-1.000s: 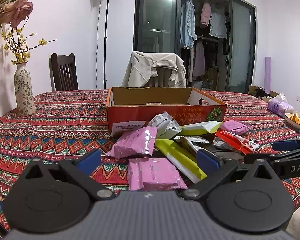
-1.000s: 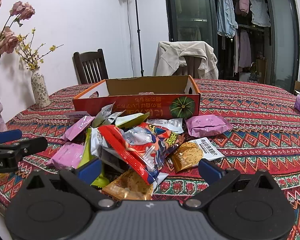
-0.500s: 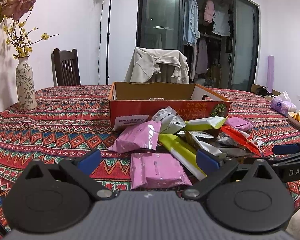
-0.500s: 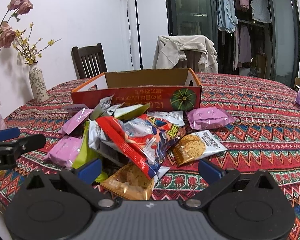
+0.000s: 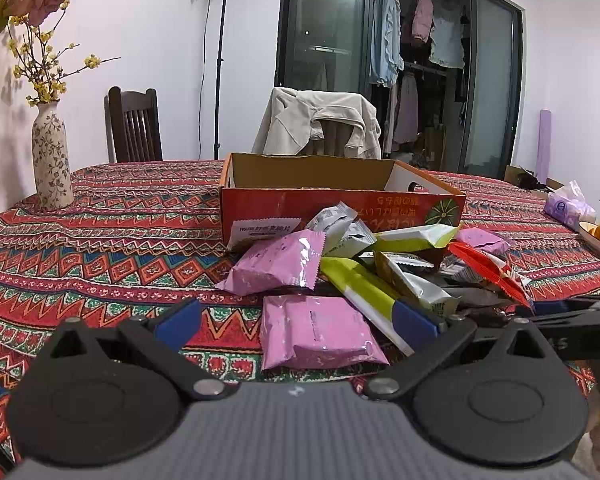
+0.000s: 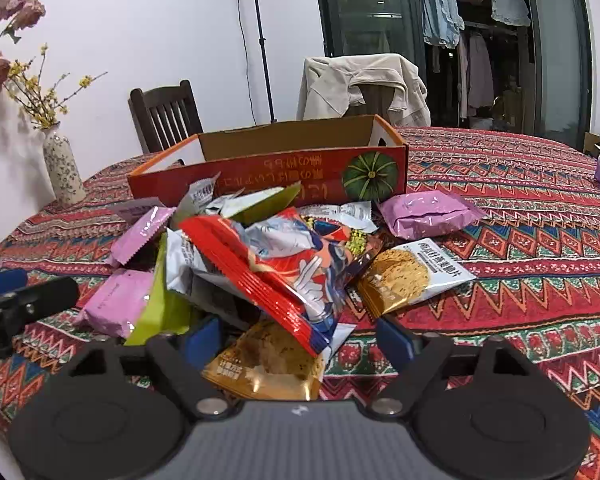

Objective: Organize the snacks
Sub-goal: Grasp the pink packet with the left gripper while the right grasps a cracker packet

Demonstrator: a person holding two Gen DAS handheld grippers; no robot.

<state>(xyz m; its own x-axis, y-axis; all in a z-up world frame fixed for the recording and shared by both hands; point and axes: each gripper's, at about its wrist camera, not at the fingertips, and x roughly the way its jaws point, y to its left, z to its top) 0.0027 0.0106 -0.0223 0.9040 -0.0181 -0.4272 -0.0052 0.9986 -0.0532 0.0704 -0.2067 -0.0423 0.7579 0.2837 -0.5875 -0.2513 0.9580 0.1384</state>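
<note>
Looking along the left gripper [image 5: 296,322], the view showed its jaws spread wide and empty, with a flat pink packet [image 5: 318,330] lying on the table [image 5: 100,248] right between the blue fingertips [image 5: 178,318]. That packet's long axis ran roughly 9 to 3 o'clock, across the gripper's line. The rest of the snack pile [image 5: 380,264] spread from 12 toward 2 o'clock, and the open box [image 5: 332,208] stood beyond it at 12 o'clock. The right gripper [image 5: 572,320] entered at 3 o'clock, reaching into the pile's near right edge. The left gripper pointed slightly downward and sat level, low over the near table edge.

Seen from the right wrist, the right gripper [image 6: 298,340] pointed more steeply down, and its jaws were closing around a golden biscuit packet [image 6: 268,364] that lay between the fingertips [image 6: 394,340]; the pads did not yet appear to press it. That packet lay directly ahead at 12 o'clock, close in, partly beneath a red packet [image 6: 276,276] whose long axis ran from 10 to 5 o'clock over it. The box [image 6: 284,168] stood farther off at 12 o'clock, past the pile, and the left gripper [image 6: 16,300] showed at 9 o'clock. The right hand looked the nearer one to a grasp; the overlapping red packet could drag along when the golden one lifts.
</note>
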